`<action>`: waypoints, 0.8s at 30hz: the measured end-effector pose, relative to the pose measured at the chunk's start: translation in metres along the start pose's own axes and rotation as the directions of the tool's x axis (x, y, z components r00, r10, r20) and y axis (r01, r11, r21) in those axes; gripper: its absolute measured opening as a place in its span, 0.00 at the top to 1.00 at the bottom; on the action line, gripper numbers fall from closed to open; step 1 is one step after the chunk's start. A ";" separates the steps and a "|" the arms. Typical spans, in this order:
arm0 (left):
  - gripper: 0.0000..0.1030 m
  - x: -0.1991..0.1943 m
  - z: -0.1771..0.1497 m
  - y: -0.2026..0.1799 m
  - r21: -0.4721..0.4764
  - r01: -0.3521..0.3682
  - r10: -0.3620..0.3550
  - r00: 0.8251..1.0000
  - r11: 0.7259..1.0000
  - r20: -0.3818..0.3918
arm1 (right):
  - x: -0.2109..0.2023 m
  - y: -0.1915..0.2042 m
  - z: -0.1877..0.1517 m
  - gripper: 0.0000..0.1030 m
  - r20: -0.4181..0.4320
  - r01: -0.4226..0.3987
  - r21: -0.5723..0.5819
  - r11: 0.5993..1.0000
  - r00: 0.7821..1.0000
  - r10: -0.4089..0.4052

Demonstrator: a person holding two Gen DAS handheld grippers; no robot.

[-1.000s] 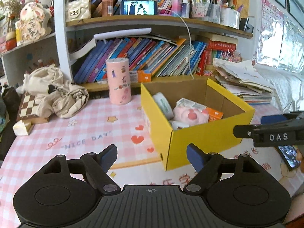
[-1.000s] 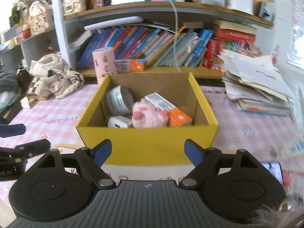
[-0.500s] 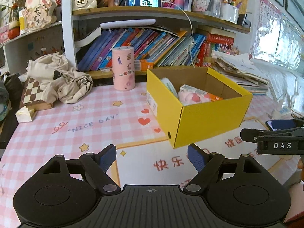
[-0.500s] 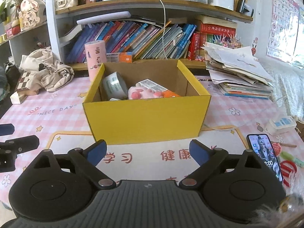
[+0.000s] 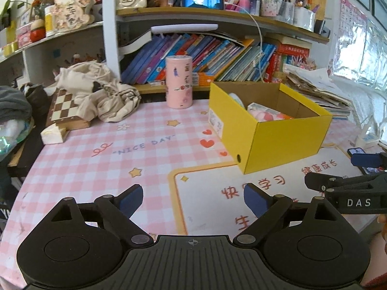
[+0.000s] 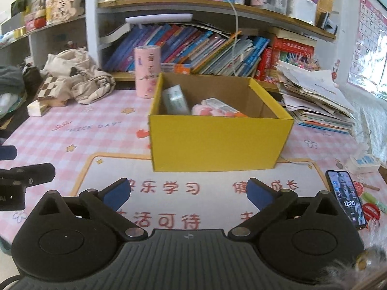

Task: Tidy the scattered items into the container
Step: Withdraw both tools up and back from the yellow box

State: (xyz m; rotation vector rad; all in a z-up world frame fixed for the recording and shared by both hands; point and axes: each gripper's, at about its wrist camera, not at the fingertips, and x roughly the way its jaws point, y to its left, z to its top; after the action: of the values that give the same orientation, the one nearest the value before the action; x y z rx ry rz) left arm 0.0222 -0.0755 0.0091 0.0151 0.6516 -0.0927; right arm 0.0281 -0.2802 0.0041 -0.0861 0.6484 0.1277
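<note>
Left gripper (image 5: 191, 199): level above the worktop (image 5: 150, 159), jaws apart, empty. Yellow box (image 5: 283, 140): ahead and right of its jaws, holding a pink plush (image 5: 264, 115) and a tape roll (image 6: 175, 101).
Right gripper (image 6: 188, 192): level, jaws apart, empty; box directly ahead. Phone (image 6: 346, 197): flat, right of its jaws.

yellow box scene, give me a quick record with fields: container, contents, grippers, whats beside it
container: yellow box, open top, on the pink checked table mat
contents: pink plush toy, tape roll, orange-ended packet
left gripper: open, empty
right gripper: open, empty
beside box: pink canister behind left; phone on mat at right
</note>
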 end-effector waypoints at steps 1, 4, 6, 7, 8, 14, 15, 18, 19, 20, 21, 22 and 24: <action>0.08 -0.001 -0.001 0.002 -0.002 -0.004 0.004 1.000 1.000 -0.001 | -0.001 0.002 -0.001 0.00 -0.001 -0.003 -0.002 1.000 1.000 0.003; 0.07 -0.004 -0.005 0.005 -0.001 -0.015 0.015 1.000 1.000 -0.009 | -0.003 0.008 -0.003 0.00 -0.004 -0.009 -0.002 1.000 1.000 0.009; 0.07 -0.005 -0.007 0.007 0.003 -0.019 0.019 1.000 1.000 -0.012 | -0.004 0.010 -0.004 0.00 -0.004 -0.011 0.003 1.000 1.000 0.011; 0.07 -0.006 -0.007 0.008 0.005 -0.021 0.021 1.000 1.000 -0.012 | -0.004 0.011 -0.004 0.00 -0.003 -0.012 0.005 1.000 1.000 0.012; 0.07 -0.007 -0.008 0.008 0.007 -0.023 0.024 1.000 1.000 -0.011 | -0.005 0.012 -0.004 0.00 -0.002 -0.014 0.007 1.000 1.000 0.014; 0.06 -0.010 -0.008 0.016 -0.002 -0.039 0.039 0.999 0.999 -0.004 | -0.007 0.018 -0.002 0.00 0.008 -0.021 0.004 1.000 1.000 0.021; 0.06 -0.011 -0.008 0.017 -0.006 -0.041 0.041 0.999 0.999 -0.005 | -0.007 0.020 -0.002 0.00 0.009 -0.022 0.003 1.000 1.000 0.022; 0.06 -0.011 -0.009 0.020 -0.015 -0.048 0.048 0.999 0.999 -0.011 | -0.007 0.021 -0.002 0.00 0.006 -0.025 0.003 1.000 1.000 0.025; 0.06 -0.011 -0.009 0.021 -0.018 -0.050 0.050 0.999 0.999 -0.013 | -0.006 0.022 -0.002 0.00 0.005 -0.026 0.004 1.000 1.000 0.026; 0.06 -0.011 -0.009 0.022 -0.021 -0.052 0.052 0.999 0.998 -0.014 | -0.006 0.022 -0.002 0.00 0.004 -0.027 0.004 1.000 1.000 0.027; 0.05 -0.011 -0.010 0.023 -0.022 -0.054 0.053 0.998 0.998 -0.015 | -0.006 0.023 -0.002 0.00 0.003 -0.028 0.004 1.000 1.000 0.028; 0.05 -0.011 -0.010 0.024 -0.023 -0.055 0.055 0.998 0.998 -0.016 | -0.006 0.023 -0.002 0.00 0.002 -0.030 0.005 1.000 1.000 0.030; 0.03 -0.011 -0.010 0.025 -0.026 -0.056 0.055 0.998 0.998 -0.017 | -0.005 0.025 -0.002 0.00 -0.003 -0.032 0.005 0.999 0.999 0.032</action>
State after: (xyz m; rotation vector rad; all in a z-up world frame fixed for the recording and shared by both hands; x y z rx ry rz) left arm 0.0092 -0.0497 0.0075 0.0085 0.6680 -0.0304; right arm 0.0192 -0.2565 0.0046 -0.0714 0.6535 0.1564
